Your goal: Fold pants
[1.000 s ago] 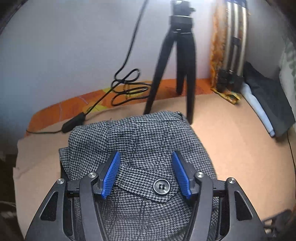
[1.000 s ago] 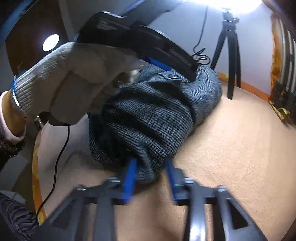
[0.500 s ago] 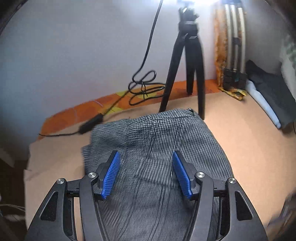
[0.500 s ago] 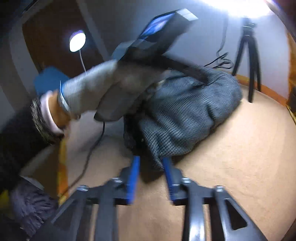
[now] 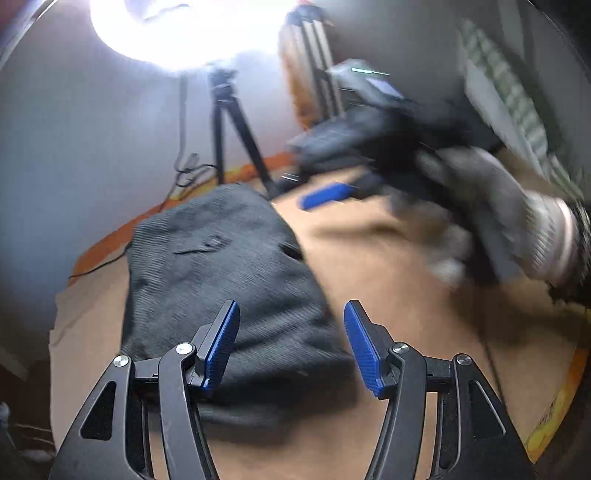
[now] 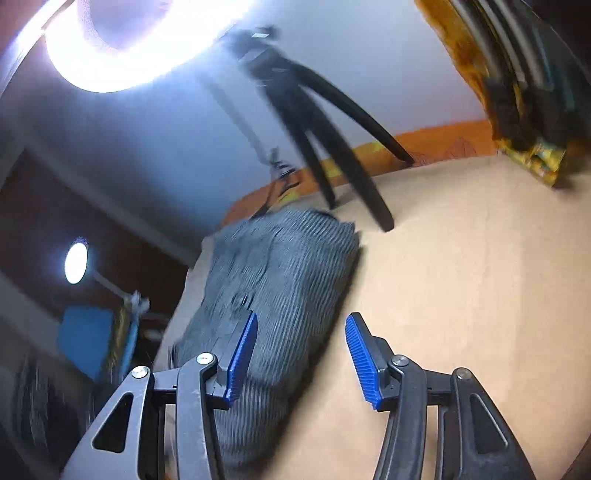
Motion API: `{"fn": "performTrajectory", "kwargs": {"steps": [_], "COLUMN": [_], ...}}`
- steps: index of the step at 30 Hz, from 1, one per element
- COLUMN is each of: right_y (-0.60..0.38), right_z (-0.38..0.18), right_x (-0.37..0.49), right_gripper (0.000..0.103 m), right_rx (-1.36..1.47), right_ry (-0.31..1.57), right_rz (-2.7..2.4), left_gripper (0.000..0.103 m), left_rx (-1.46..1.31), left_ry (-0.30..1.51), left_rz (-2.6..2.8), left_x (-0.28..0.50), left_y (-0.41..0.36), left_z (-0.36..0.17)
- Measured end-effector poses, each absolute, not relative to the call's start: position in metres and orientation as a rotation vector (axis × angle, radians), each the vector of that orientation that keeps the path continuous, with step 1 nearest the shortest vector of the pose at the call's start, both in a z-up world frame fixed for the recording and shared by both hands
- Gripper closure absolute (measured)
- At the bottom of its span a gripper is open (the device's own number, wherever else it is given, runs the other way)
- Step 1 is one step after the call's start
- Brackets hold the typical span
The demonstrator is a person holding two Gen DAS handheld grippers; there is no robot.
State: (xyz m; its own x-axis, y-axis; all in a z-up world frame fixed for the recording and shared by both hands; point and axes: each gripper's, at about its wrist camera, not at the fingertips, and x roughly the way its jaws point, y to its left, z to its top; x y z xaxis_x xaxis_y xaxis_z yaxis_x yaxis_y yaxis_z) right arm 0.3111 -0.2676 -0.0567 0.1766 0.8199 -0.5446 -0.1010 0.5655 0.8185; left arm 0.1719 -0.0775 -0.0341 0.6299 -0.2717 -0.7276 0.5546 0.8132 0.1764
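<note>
The grey houndstooth pants lie folded in a compact bundle on the brown cardboard surface. My left gripper is open and empty, raised above the bundle's near edge. My right gripper is open and empty, off the bundle's right side; the pants lie ahead and left of it. The right gripper also shows blurred in the left wrist view, held by a gloved hand above the surface to the right of the pants.
A black tripod stands behind the pants under a bright ring light. A black cable lies at the back by the wall. An orange-patterned cloth with metal poles stands at the back right.
My right gripper let go of the pants' edge, opened and pulled away to the right. My left gripper lifted up and back from the bundle. Both views are motion-blurred.
</note>
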Motion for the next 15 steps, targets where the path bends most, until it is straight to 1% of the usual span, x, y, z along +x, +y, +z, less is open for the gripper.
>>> {"fn": "performTrajectory", "kwargs": {"steps": [3,6,7,9,10,11,12,13,15], "right_y": [-0.258,-0.253,-0.25,-0.247,-0.245,-0.244,-0.239,-0.238,-0.238], "right_z": [-0.075,-0.086,-0.089,-0.093,-0.093,-0.095,-0.096,-0.098,-0.097], "right_x": [0.325,0.328,0.33,0.334,0.334,0.335,0.339,0.341,0.338], "right_gripper": [0.049,0.049,0.049,0.049,0.049,0.049,0.05,0.057,0.07], "right_rx": [0.799,0.834,0.844,0.846,0.848,0.855,0.86,0.87,0.871], "right_ry": [1.257,1.275,1.278,1.279,1.279,1.279,1.28,1.278,1.271], "right_rz": [0.697,0.682,0.683,0.68,0.681,0.683,0.683,0.68,0.683], "left_gripper": [0.043,0.043,0.04,0.041,0.044,0.045,0.052,0.062,0.07], "left_rx": [0.507,0.532,0.541,0.547,0.549,0.551,0.555,0.555,0.559], "left_ry": [0.765,0.8,0.806,0.802,0.803,0.801,0.801,0.806,0.808], "left_rz": [-0.443,-0.409,-0.399,-0.397,-0.399,-0.405,-0.414,-0.427,-0.459], "left_x": [0.172,0.183,0.187,0.188,0.19,0.187,0.188,0.188,0.187], "left_y": [-0.096,-0.099,-0.1,-0.093,-0.093,-0.09,-0.09,-0.088,-0.086], "left_z": [-0.051,-0.066,-0.071,-0.075,-0.077,-0.077,-0.078,-0.079,-0.079]}}
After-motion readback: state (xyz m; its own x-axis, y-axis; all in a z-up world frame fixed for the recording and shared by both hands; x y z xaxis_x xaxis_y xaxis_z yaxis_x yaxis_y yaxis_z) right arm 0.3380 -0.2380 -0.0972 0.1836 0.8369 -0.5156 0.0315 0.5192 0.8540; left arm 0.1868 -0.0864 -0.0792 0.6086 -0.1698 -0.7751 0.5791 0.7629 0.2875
